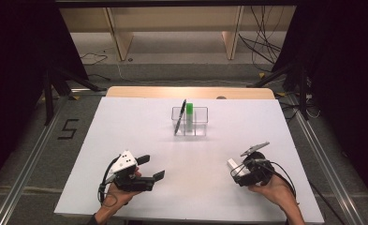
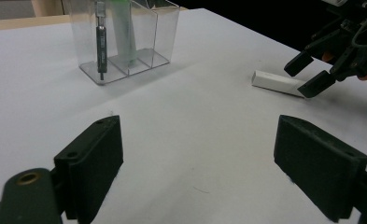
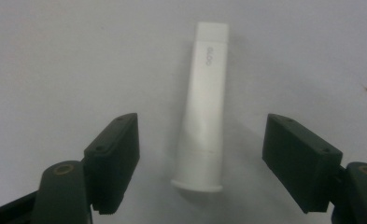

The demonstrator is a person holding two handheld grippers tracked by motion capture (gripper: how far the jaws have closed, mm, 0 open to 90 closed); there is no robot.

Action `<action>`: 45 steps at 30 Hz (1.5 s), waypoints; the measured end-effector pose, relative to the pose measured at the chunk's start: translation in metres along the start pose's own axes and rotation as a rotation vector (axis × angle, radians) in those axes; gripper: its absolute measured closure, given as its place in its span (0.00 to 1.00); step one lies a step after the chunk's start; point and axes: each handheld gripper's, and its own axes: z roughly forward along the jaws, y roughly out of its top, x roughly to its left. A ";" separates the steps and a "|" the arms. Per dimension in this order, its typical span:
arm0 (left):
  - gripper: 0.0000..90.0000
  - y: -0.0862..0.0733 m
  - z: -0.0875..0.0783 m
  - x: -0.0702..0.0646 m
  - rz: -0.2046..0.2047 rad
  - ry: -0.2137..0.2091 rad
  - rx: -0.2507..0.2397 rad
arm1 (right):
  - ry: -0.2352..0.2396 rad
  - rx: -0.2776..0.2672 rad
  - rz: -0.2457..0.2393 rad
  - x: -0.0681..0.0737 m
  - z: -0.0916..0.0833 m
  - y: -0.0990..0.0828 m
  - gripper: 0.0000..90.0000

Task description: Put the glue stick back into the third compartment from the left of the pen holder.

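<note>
A white table (image 1: 125,122) spreads across the high view, its wooden far edge just showing. Toward the back of it, near the middle, stands a clear plastic organizer (image 1: 190,121) with several compartments; a black pen (image 1: 180,117) leans in the leftmost one and a green-capped tube (image 1: 189,115) stands upright in the compartment beside it.

At the near left, the left gripper (image 1: 151,168) hovers low over bare tabletop, its jaws spread wide with nothing between them. At the near right, the right gripper (image 3: 202,163) is also spread open, its jaws flanking a white tube (image 3: 204,112) that lies flat on the table. In the right gripper view the tube's flared end sits between the two jaws without touching either, and its capped end points away from the gripper. The organizer stands well apart from both grippers, with open tabletop between.
</note>
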 end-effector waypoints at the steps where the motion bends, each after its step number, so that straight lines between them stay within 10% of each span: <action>1: 0.17 0.000 0.000 0.000 -0.002 0.001 0.000 | 0.000 0.005 0.002 -0.001 0.000 -0.001 0.35; 24: 0.17 -0.001 0.000 -0.001 0.001 0.004 0.003 | -0.025 0.026 -0.046 0.003 0.007 -0.005 0.72; 45: 0.17 -0.001 -0.001 0.000 0.000 0.004 0.003 | -0.020 -0.021 -0.046 0.004 0.001 -0.003 0.75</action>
